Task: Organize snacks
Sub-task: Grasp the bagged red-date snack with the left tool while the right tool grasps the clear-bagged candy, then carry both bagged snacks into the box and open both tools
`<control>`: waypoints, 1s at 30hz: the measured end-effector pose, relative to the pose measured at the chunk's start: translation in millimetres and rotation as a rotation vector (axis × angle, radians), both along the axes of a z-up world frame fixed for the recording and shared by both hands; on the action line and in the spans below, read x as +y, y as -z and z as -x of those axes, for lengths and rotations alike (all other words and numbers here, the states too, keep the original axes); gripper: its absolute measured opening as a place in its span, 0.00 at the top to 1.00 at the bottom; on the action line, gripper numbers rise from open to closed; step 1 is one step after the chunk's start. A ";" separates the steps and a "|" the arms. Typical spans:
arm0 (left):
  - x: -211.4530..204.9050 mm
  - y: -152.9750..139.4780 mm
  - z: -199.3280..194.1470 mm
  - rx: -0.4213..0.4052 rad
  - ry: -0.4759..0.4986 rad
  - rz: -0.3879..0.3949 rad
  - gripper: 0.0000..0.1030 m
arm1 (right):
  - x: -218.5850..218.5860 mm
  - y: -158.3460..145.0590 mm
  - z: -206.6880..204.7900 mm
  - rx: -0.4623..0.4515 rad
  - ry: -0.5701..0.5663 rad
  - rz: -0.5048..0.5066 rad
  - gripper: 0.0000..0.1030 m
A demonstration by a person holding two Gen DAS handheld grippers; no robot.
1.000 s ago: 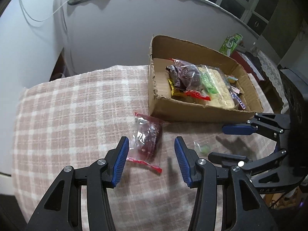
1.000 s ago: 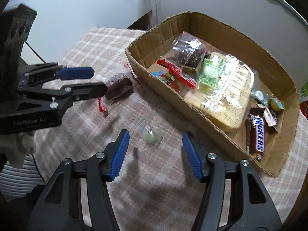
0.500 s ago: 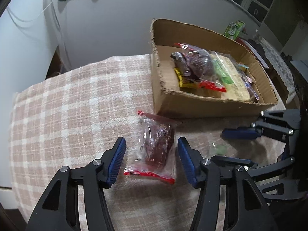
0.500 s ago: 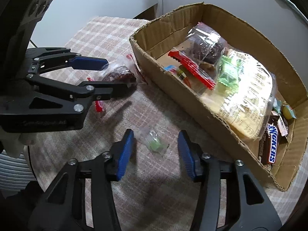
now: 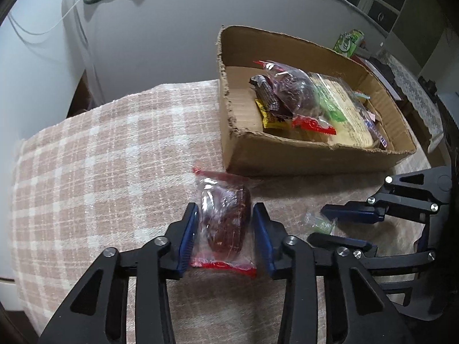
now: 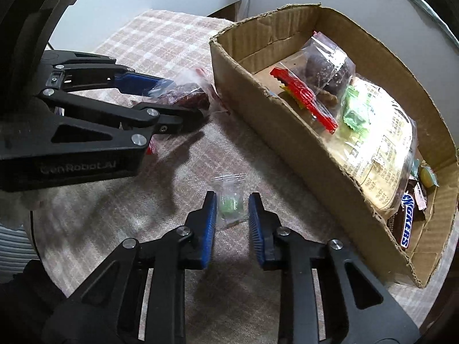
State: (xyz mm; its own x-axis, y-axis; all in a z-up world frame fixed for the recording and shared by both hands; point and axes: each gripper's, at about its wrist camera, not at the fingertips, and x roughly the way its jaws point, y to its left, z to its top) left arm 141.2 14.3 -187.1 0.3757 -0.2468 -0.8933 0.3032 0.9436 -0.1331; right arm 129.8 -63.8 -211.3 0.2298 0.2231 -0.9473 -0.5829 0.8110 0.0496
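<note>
L hand-held gripper (image 5: 223, 236): closing on red-sealed dark snack bag (image 5: 225, 218) | R hand-held gripper (image 6: 231, 220): narrow, pads beside green candy (image 6: 229, 202), contact unclear | both on plaid surface (image 5: 100, 149) near box (image 5: 287, 154)

- The left wrist view is looking steeply down along its tool (image 5: 224, 239), close over the checked surface (image 5: 100, 157).
- The right wrist view is looking down likewise, close in.
- Both are sharing the cardboard box (image 5: 301, 154) (image 6: 275, 114), and each is catching the other tool.
</note>
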 end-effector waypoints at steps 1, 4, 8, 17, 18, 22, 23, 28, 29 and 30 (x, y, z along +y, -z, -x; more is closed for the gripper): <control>-2.5 0.2 0.0 -0.002 0.002 -0.002 0.69 | -0.1 0.1 0.3 -0.002 0.002 -0.001 0.77; -3.7 -0.4 2.4 -0.004 0.005 0.001 0.70 | -0.3 0.7 1.5 -0.004 0.016 -0.009 0.77; -6.3 -1.5 5.1 -0.009 0.018 0.000 0.70 | -11.6 -6.0 5.0 -0.006 0.030 -0.022 0.77; 3.9 -19.7 14.1 -0.030 0.002 0.048 0.70 | -27.8 -26.9 7.3 -0.016 0.069 -0.065 0.77; 4.4 -22.1 15.7 -0.033 0.001 0.051 0.70 | -30.4 -31.0 8.1 -0.020 0.073 -0.071 0.77; 9.9 -34.7 22.8 -0.048 -0.009 0.068 0.70 | -40.8 -44.6 8.8 -0.033 0.097 -0.100 0.77; 10.6 -37.7 23.9 -0.051 -0.012 0.074 0.70 | -44.6 -48.6 8.9 -0.036 0.106 -0.111 0.77; 11.4 -58.8 28.5 -0.080 -0.017 0.105 0.70 | -62.3 -70.5 14.0 -0.064 0.138 -0.154 0.77; 9.2 -64.5 27.7 -0.089 -0.015 0.109 0.70 | -67.3 -76.1 14.7 -0.072 0.147 -0.164 0.78; 6.5 -69.3 26.0 -0.096 -0.012 0.111 0.70 | -73.9 -81.7 17.3 -0.084 0.157 -0.171 0.78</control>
